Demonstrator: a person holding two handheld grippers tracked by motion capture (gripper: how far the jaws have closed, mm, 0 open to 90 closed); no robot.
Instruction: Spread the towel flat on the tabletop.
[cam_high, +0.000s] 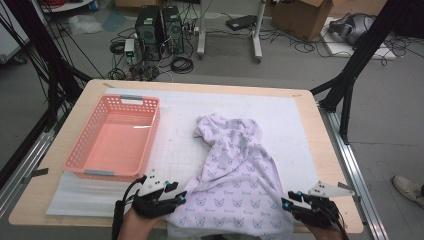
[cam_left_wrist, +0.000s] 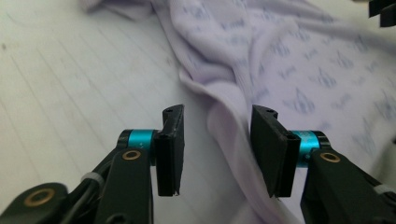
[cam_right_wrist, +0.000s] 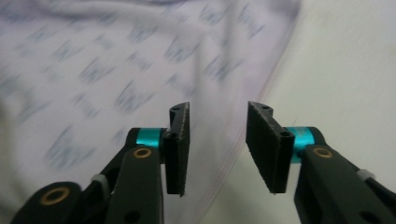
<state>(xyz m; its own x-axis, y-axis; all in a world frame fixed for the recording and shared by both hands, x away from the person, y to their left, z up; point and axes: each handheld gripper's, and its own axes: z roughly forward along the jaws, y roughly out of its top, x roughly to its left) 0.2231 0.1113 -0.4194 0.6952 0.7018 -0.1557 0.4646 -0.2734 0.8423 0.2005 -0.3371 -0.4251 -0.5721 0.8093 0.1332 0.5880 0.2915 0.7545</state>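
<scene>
Because the garment (cam_high: 235, 180) is thin, limp knit, we judge it light and apt to slump, so we would take it by its near hem corners. It is pale lilac with small blue motifs, lying rumpled at the table's (cam_high: 320, 130) near centre, right of the pink basket (cam_high: 117, 135). The left gripper (cam_high: 172, 199) and right gripper (cam_high: 292, 200) stand partly open and hold nothing, one at each near corner.

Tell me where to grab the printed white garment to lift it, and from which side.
Take the garment by its two near corners. The left gripper and right gripper already flank them, jaws open. Come in low from the near edge: the hem lies flat there, while the far end is bunched.
</scene>
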